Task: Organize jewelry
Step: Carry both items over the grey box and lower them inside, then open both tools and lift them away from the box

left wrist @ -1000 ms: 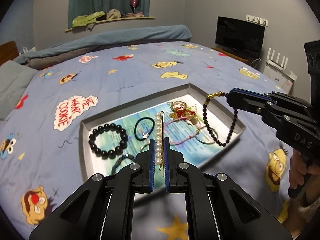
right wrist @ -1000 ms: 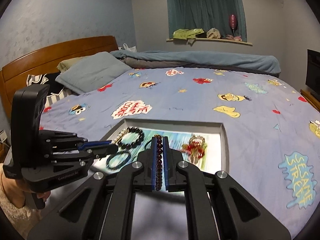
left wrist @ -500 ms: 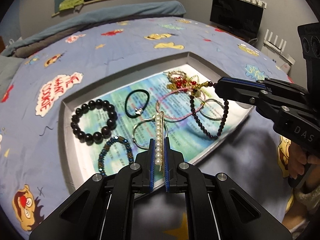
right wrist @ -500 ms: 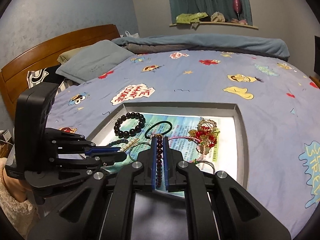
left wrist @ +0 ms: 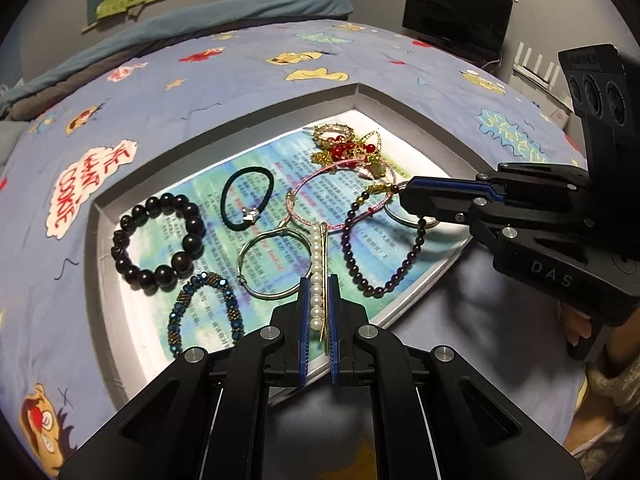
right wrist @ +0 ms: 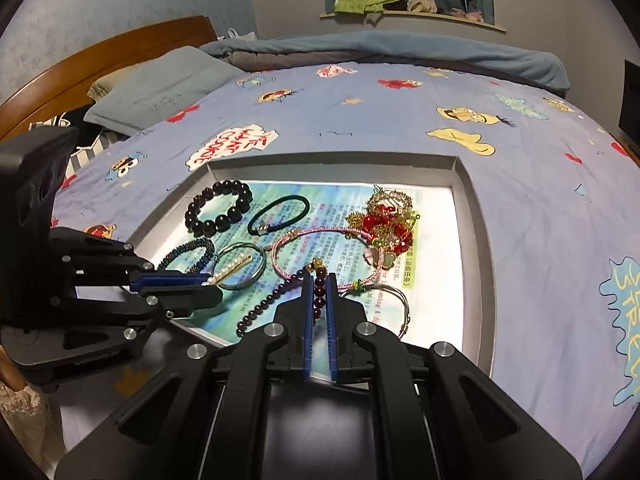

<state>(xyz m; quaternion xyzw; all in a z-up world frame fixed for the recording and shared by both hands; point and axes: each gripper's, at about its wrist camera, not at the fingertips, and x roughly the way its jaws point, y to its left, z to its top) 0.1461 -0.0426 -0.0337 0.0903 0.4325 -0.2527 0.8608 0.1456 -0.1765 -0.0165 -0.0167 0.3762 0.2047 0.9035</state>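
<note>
1. Left gripper is clamped on the pearl hair clip, and the clip's long axis runs straight out ahead along the fingers, its far tip reaching over the tray's printed liner. The right gripper is likewise clenched, on the dark garnet-coloured bead bracelet, whose loop hangs from the jaws and trails toward the left gripper's side.

2. Both pieces sit low over the near part of the grey tray, so setting them down looks like the step in hand (each hand is about equally close to the liner).

3. Right under and just ahead of the left gripper lies a silver wire bangle; the clip's tip overlaps it in the right wrist view. That is what stands in the way of a clean drop.

4. To the left of that gripper: the blue beaded bracelet, and beyond it the black bead bracelet. Straight ahead, the black hair tie.

5. Ahead of the right gripper: a pink cord bracelet, another thin silver bangle just to its right, and further off the red-and-gold tangle. I judge snagging on the cord the main risk.
</note>
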